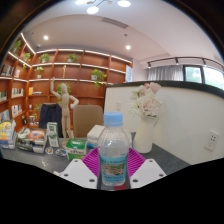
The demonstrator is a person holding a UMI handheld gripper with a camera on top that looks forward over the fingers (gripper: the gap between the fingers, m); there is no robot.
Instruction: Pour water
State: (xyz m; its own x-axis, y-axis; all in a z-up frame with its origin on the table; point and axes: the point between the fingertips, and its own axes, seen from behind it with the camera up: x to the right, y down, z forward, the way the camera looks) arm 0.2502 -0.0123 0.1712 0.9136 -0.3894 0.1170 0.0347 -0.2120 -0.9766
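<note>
A clear plastic water bottle [113,150] with a blue cap and a pale label stands upright between my two fingers. The gripper [112,167] is shut on the bottle's body, and the magenta pads [92,160] press against both of its sides. The bottle appears lifted above the table, with its base hidden below the fingers. No cup or other vessel for the water shows in this view.
A white vase of pink flowers [147,112] stands beyond the bottle to the right, before a white partition. To the left are small boxes and items on a table [35,140], a wooden mannequin [66,105] and wall shelves [70,65].
</note>
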